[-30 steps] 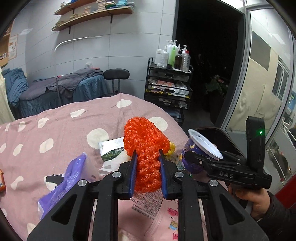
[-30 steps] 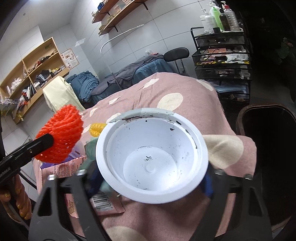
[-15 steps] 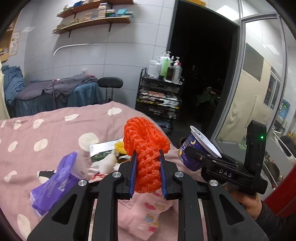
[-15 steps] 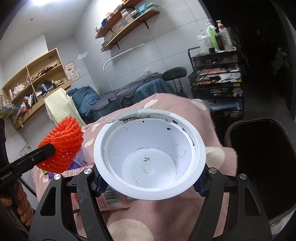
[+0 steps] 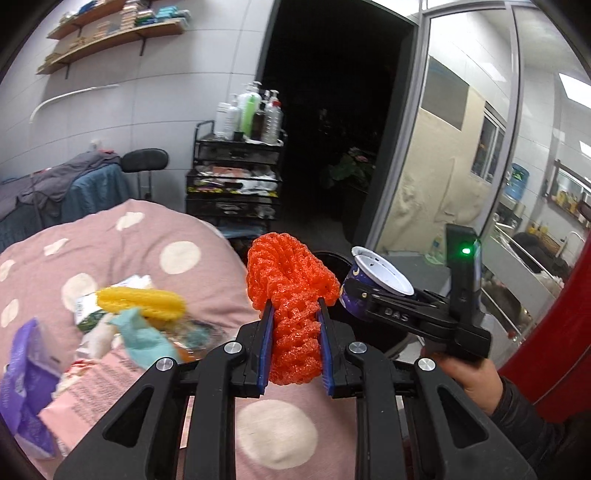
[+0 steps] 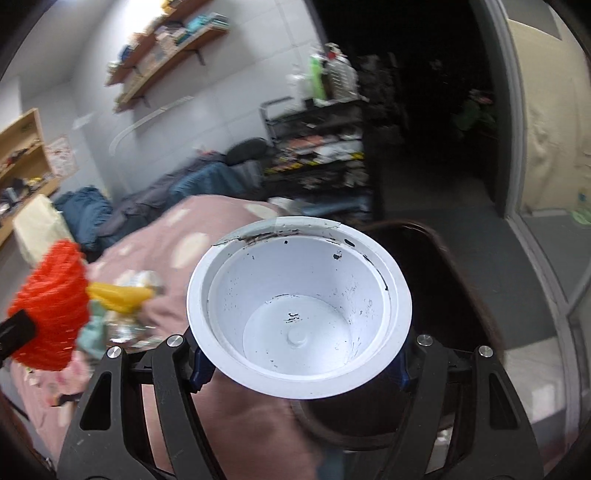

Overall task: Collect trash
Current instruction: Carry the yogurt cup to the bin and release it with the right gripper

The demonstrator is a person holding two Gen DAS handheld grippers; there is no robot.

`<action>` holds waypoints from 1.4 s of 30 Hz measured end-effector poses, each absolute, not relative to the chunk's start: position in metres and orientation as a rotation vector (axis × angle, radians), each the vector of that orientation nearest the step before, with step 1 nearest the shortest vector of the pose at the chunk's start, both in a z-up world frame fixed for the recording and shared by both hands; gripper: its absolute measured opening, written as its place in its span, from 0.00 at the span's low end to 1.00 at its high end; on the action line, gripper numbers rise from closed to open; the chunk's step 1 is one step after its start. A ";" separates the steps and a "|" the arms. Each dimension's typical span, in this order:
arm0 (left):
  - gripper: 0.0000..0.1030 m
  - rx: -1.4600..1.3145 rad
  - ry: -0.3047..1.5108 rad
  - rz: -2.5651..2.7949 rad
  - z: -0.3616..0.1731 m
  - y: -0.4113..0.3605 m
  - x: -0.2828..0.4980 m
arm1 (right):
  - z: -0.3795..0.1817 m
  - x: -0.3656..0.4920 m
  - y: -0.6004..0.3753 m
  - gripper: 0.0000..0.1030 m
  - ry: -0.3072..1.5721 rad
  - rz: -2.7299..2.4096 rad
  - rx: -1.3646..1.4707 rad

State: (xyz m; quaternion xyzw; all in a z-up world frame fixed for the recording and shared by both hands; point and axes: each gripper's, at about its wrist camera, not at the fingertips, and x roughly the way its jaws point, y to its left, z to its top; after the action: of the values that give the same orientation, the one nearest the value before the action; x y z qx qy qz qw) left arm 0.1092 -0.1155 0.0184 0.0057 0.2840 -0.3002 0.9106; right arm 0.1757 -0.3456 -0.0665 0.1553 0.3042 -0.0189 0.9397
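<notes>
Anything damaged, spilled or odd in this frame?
Only the white cup clamped in the right gripper: dark residue specks its inside and a torn foil strip clings to the far rim. Nothing is spilling; it looks empty.

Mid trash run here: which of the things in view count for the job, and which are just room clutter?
Part of the job:
- orange foam net, clamped in the left gripper
- empty cup, held in the right gripper
- dark bin beyond the bed edge
- yellow foam net, purple packet and wrappers on the bedspread

Just lying about:
- bottle cart
- wall shelves
- stool
</notes>
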 end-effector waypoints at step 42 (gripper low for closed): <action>0.21 0.095 0.746 -0.753 -0.025 -0.210 0.142 | -0.088 0.149 -0.385 0.89 0.645 -0.256 0.326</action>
State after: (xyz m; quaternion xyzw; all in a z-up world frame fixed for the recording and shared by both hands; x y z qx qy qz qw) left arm 0.1417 -0.2104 -0.0252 0.0453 0.3559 -0.3588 0.8617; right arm 0.1492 -0.3852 -0.0880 0.1589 0.3145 -0.1248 0.9275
